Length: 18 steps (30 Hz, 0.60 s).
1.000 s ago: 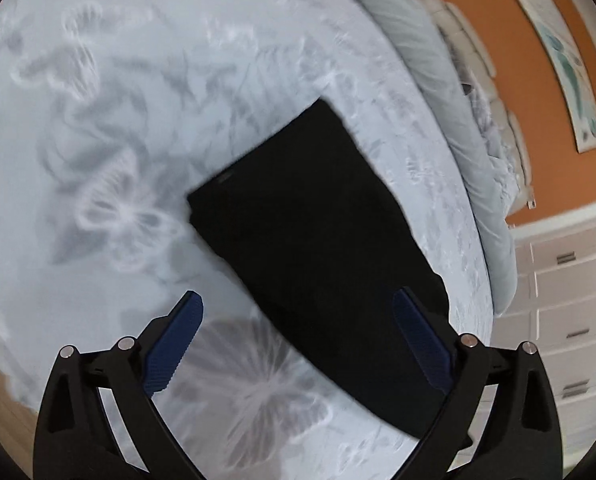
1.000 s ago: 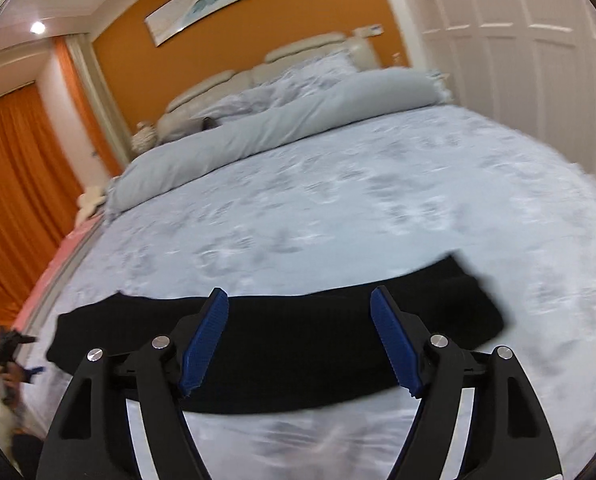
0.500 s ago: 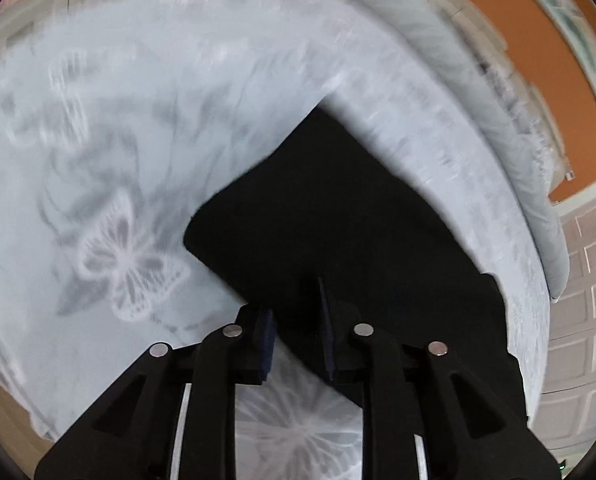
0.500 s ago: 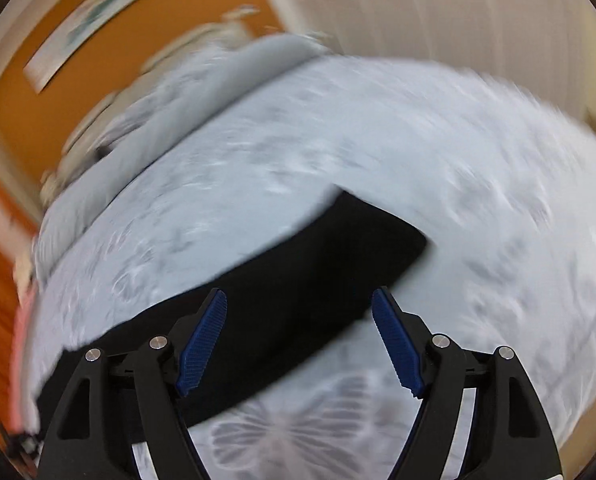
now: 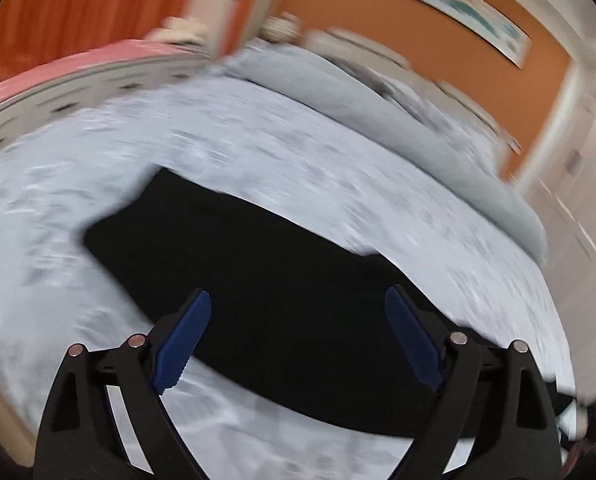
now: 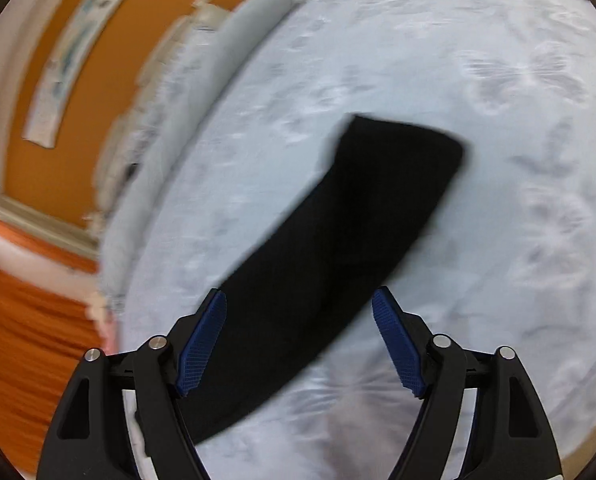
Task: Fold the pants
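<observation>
Black pants (image 5: 282, 276) lie flat as one long strip on the pale blue butterfly-print bedspread (image 5: 258, 152). My left gripper (image 5: 298, 300) hangs above one end of the strip, its jaws opening wide, blue pads (image 5: 182, 336) clear of the cloth. In the right wrist view the pants (image 6: 337, 240) run diagonally from lower left to a squared end at upper right. My right gripper (image 6: 299, 300) hovers over the strip, jaws opening, with nothing pressed between its pads (image 6: 202, 344).
A rolled grey duvet (image 5: 377, 108) and pillows lie along the headboard under an orange wall with a framed picture (image 5: 457, 4). Orange curtains (image 6: 22, 340) hang beside the bed. White wardrobe doors (image 5: 577, 208) stand at the right.
The left gripper shut half a second ago near the pants' edge, then opened wide, lifted and rolled. The right gripper rolled and sank toward the pants, its jaws widening slightly.
</observation>
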Tool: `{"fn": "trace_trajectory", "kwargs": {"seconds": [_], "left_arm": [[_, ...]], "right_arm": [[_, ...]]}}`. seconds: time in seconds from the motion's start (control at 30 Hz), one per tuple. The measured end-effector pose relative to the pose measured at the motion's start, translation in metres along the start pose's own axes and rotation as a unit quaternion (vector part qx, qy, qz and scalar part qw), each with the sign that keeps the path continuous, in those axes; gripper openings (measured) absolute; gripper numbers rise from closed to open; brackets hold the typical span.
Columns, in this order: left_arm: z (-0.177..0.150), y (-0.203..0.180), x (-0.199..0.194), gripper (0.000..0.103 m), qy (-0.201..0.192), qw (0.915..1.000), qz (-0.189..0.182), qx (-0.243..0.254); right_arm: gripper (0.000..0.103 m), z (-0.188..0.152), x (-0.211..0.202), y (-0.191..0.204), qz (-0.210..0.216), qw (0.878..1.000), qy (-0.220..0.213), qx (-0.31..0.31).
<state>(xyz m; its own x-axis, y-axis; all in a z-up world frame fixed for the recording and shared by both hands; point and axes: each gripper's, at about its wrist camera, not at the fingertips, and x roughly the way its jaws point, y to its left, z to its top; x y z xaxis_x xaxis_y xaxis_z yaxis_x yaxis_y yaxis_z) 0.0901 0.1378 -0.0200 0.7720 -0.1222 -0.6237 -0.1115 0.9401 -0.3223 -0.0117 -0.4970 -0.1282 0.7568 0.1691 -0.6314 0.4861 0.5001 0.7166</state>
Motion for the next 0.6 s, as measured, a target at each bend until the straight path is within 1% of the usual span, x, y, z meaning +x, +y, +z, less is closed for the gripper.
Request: {"fn": "trace_trajectory", "kwargs": {"seconds": [0.03,0.1,0.13,0.17,0.2,0.23,0.3,0.33,0.37,0.4,0.43,0.47,0.5,0.53,0.57,0.6], "left_arm": [[-0.006,-0.015,0.011,0.087,0.015,0.9995,-0.017,0.024],[-0.015,-0.031,0.024,0.087,0.032,0.9975,-0.030,0.056],[-0.020,-0.040,0.031,0.087,0.038,0.9963,-0.026,0.073],[-0.022,-0.043,0.035,0.087,0.043,0.9955,-0.025,0.080],[-0.024,-0.045,0.039,0.087,0.045,0.9951,-0.022,0.085],[-0.024,-0.045,0.042,0.087,0.045,0.9953,-0.015,0.084],[-0.023,-0.039,0.044,0.087,0.047,0.9956,-0.018,0.079],[-0.022,-0.036,0.044,0.087,0.050,0.9958,-0.018,0.075],[-0.023,-0.034,0.045,0.087,0.051,0.9959,-0.019,0.072],[-0.025,-0.031,0.047,0.087,0.054,0.9960,-0.019,0.069],[-0.026,-0.028,0.050,0.087,0.058,0.9960,-0.017,0.065],[-0.027,-0.026,0.053,0.087,0.064,0.9959,-0.016,0.061],[-0.029,-0.027,0.055,0.087,0.068,0.9958,-0.015,0.060],[-0.030,-0.028,0.057,0.087,0.072,0.9955,-0.014,0.060],[-0.031,-0.028,0.058,0.087,0.073,0.9953,-0.014,0.061],[-0.032,-0.031,0.058,0.087,0.073,0.9952,-0.013,0.064]], "right_arm": [[0.082,0.003,0.010,0.010,-0.011,1.000,0.001,-0.023],[0.082,0.011,0.029,0.019,-0.067,0.996,-0.006,-0.053],[0.075,0.017,0.041,0.019,-0.087,0.994,-0.016,-0.064],[0.057,0.023,0.049,0.019,-0.087,0.994,-0.021,-0.070],[0.007,0.031,0.055,0.023,-0.084,0.993,-0.024,-0.085],[0.006,0.036,0.049,0.030,-0.076,0.991,-0.041,-0.101],[0.005,0.038,0.020,0.048,-0.018,0.986,-0.088,-0.137],[0.004,0.037,-0.003,0.060,0.026,0.979,-0.114,-0.165],[0.004,0.037,-0.013,0.064,0.037,0.975,-0.128,-0.179],[0.004,0.037,-0.017,0.061,0.026,0.973,-0.136,-0.186],[0.004,0.042,-0.005,0.043,-0.011,0.979,-0.116,-0.170],[0.004,0.047,0.012,0.022,-0.039,0.985,-0.082,-0.145],[0.004,0.052,0.040,-0.013,-0.080,0.991,-0.029,-0.102],[0.005,0.051,0.053,-0.031,-0.109,0.990,-0.001,-0.084],[0.005,0.049,0.060,-0.040,-0.111,0.990,0.012,-0.083],[0.005,0.049,0.056,-0.038,-0.102,0.990,0.002,-0.101]]}}
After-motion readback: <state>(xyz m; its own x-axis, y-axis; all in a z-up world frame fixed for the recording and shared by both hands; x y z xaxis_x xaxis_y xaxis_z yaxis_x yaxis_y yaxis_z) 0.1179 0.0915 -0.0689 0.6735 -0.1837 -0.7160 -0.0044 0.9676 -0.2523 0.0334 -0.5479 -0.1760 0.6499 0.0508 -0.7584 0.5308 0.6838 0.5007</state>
